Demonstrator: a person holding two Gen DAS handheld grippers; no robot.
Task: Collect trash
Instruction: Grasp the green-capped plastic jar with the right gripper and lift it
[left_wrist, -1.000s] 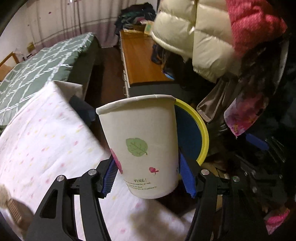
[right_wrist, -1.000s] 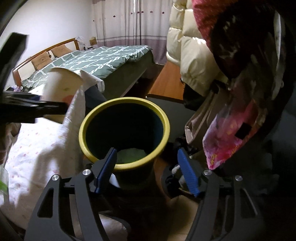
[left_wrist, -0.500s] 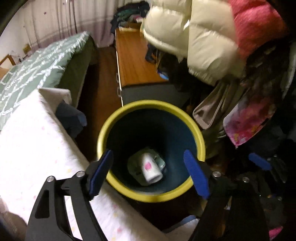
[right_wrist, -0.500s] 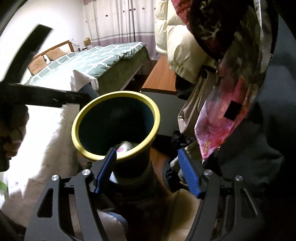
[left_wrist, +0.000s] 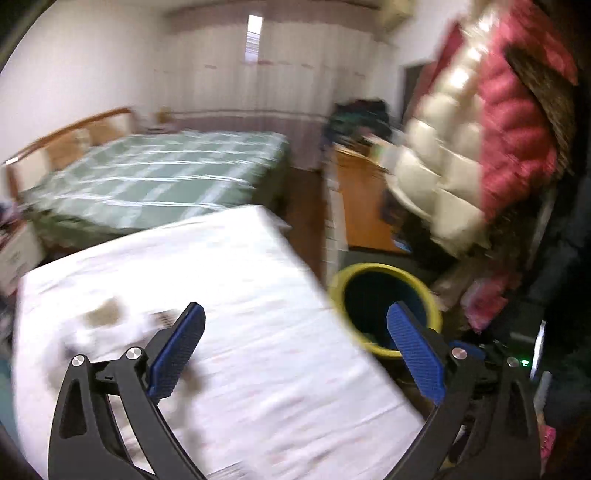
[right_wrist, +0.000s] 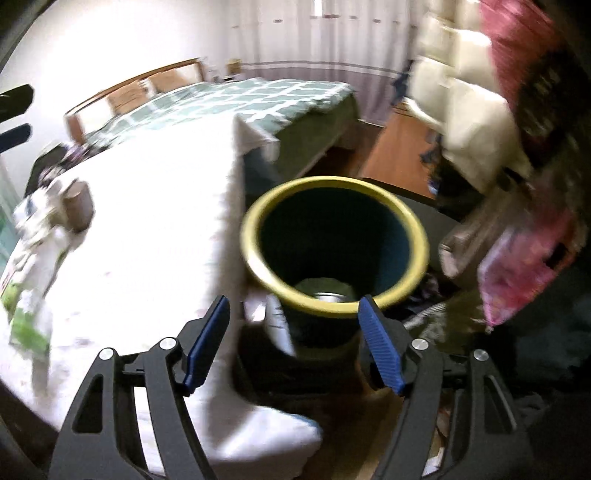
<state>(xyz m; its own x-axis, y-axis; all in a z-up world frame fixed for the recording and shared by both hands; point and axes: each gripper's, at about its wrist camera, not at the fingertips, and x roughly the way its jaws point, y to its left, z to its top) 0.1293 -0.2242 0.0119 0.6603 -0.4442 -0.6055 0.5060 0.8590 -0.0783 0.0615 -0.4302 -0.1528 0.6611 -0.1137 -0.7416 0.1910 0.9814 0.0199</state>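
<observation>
On the far left of the white-covered table (right_wrist: 147, 206) lies the litter not yet gathered — a brown paper roll (right_wrist: 78, 205) among crumpled wrappers (right_wrist: 33, 266), too blurred to say whether it stands or lies, so its long axis cannot be told. It sits near the table's left edge, well apart from the bin, which suggests each piece must be carried across the cloth.

The left gripper (left_wrist: 295, 343) hangs over the table with its jaws wide apart and nothing between the blue pads; it points across the cloth toward the blurred brown patch (left_wrist: 103, 314) and pale scraps on the left, likely aiming at the next piece.

The right gripper (right_wrist: 293, 332) is also spread wide and empty, its pads flanking the near rim of the trash bin (right_wrist: 258, 229) without touching it. The bin stands upright just beside the table's right edge, mouth facing up — placed, it seems, so things can be dropped straight in from the tabletop. Something pale and round (right_wrist: 325, 290) rests at its bottom, too dim to identify.

Right of the bin hang puffy jackets (right_wrist: 469, 99).
</observation>
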